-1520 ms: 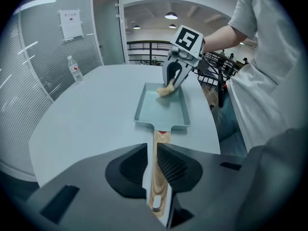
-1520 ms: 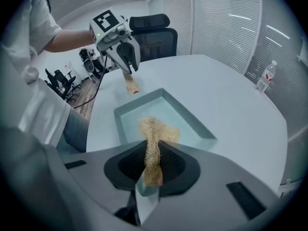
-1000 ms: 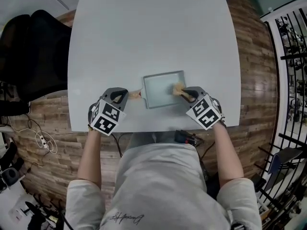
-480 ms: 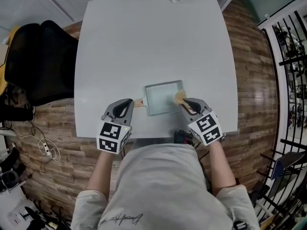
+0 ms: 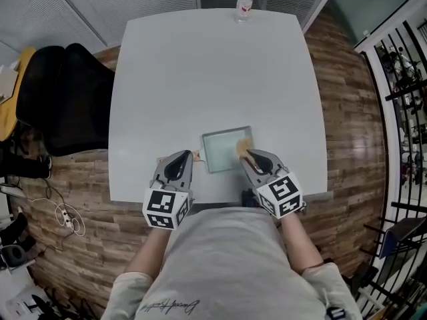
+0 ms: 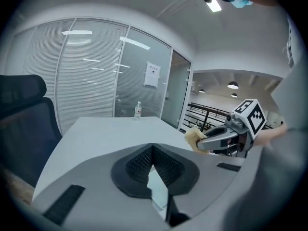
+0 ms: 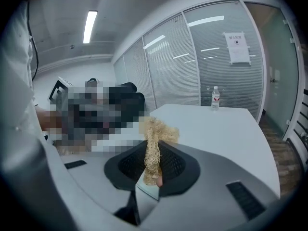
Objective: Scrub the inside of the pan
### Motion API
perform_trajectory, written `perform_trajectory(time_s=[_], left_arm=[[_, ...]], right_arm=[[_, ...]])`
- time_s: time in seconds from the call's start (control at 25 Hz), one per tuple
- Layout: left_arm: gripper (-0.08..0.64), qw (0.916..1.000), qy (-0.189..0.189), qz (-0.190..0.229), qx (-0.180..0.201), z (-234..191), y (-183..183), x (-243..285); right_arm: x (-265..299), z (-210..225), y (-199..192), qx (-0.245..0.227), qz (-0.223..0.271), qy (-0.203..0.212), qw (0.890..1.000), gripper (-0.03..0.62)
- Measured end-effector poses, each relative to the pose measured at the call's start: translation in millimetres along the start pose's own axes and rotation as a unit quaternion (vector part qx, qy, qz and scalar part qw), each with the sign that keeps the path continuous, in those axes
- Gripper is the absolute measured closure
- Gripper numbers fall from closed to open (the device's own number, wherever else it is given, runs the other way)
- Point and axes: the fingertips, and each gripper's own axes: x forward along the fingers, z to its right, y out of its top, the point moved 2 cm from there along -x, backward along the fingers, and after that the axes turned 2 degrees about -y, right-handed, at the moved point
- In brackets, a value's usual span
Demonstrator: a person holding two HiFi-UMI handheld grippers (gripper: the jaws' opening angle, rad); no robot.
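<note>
Small rectangular pan (image 5: 219,151) sits near the front edge of the table (image 5: 213,65), its stubby wooden handle (image 5: 196,156) pointing toward the left gripper (image 5: 180,157). That gripper's jaws are pressed together, nothing seen between them. Right gripper (image 5: 247,155) pinches a straw-coloured fibre scrubber (image 5: 244,145) over the pan's right end. Pan likely light, rigid, apt to slide under scrubbing; best steadied by the handle. Scrubber soft, springy; pinch mid-wad.

We are reading no text anywhere: the notice (image 7: 236,47) on the glass wall (image 7: 192,66) at upper right, the bottle label (image 5: 244,4) at top centre and the shirt script (image 5: 172,305) at bottom are showing too blurred.
</note>
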Motion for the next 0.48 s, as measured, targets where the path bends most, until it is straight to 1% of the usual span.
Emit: perform_trajectory(time_s=[0.12, 0.28, 0.48], left_arm=[[0.551, 1.0000, -0.001, 0.005, -0.008, 4, 0, 1], [0.551, 0.9999, -0.003, 0.007, -0.008, 12, -1, 1], [0.551, 0.9999, 0.007, 0.013, -0.008, 11, -1, 0]], right_arm=[[-3, -1, 3, 0.004, 0.005, -0.005, 1.000, 0.525], [-3, -7, 5, -0.012, 0.004, -0.009, 1.000, 0.525], [-3, -5, 5, -0.006, 0.009, -0.006, 1.000, 0.525]])
